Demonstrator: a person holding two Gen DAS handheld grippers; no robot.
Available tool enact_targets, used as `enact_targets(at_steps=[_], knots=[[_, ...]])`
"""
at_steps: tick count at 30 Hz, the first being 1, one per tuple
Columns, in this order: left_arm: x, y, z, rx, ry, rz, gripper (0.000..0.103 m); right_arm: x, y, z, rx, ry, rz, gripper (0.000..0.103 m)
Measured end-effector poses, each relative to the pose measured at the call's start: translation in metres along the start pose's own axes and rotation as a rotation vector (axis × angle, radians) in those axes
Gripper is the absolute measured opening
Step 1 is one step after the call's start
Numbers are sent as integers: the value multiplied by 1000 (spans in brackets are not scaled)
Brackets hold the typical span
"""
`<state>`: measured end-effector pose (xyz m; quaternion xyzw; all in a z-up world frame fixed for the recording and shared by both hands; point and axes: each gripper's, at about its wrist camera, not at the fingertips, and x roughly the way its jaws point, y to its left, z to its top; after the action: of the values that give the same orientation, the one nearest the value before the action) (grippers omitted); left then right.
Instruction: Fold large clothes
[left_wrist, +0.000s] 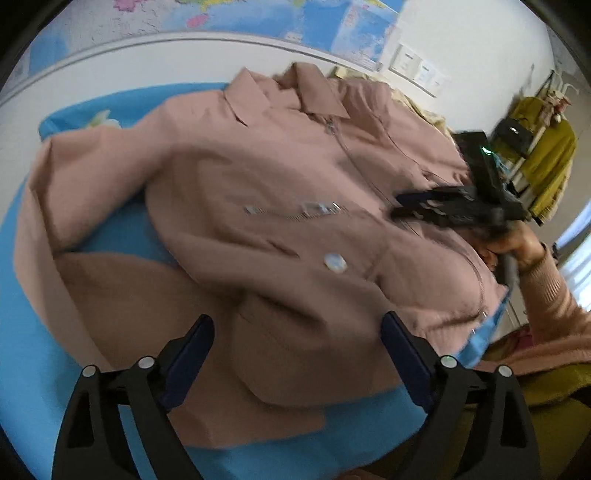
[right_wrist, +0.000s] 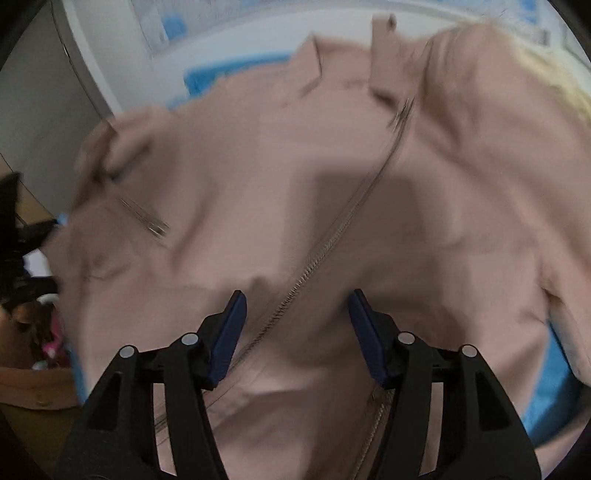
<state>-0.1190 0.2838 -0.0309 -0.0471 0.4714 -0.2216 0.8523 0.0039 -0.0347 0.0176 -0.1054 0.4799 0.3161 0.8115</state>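
A dusty-pink zip jacket (left_wrist: 295, 177) lies front up on a blue cover (left_wrist: 33, 354), collar toward the wall, with one sleeve (left_wrist: 122, 302) bent across the near side. My left gripper (left_wrist: 297, 325) hovers over that sleeve's cuff end, jaws wide open and nothing between them. In the left wrist view the right gripper (left_wrist: 461, 206) sits over the jacket's right side, held by a hand (left_wrist: 517, 243). In the right wrist view, my right gripper (right_wrist: 297, 295) stands open just above the jacket (right_wrist: 443, 184), the zipper (right_wrist: 332, 240) running between its fingers; the pads do not press the cloth.
A world map (left_wrist: 258, 14) hangs on the wall behind a white rail. Yellow-green garments (left_wrist: 550, 158) hang on a rack at the right. The person's pink knit sleeve (left_wrist: 554, 314) and an olive surface (left_wrist: 535, 387) are at the lower right, beyond the blue cover's edge.
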Motion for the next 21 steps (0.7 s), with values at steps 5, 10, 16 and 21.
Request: enact_targets(at_steps=[5,10,16,21], knots=[[12,-6,-4,24,16,-17,92,-6,-10,10,30,-31,34,6],[12,7,7,-52,5,-34,66,-25,-37,33,132,-162,24,5],[14,10,7,-78,16,-44,87,-3,-56,41,178,-145,-4,7],[29,-4,15,-42,8,-28,86,-3,-60,40,187,-124,-1,9]])
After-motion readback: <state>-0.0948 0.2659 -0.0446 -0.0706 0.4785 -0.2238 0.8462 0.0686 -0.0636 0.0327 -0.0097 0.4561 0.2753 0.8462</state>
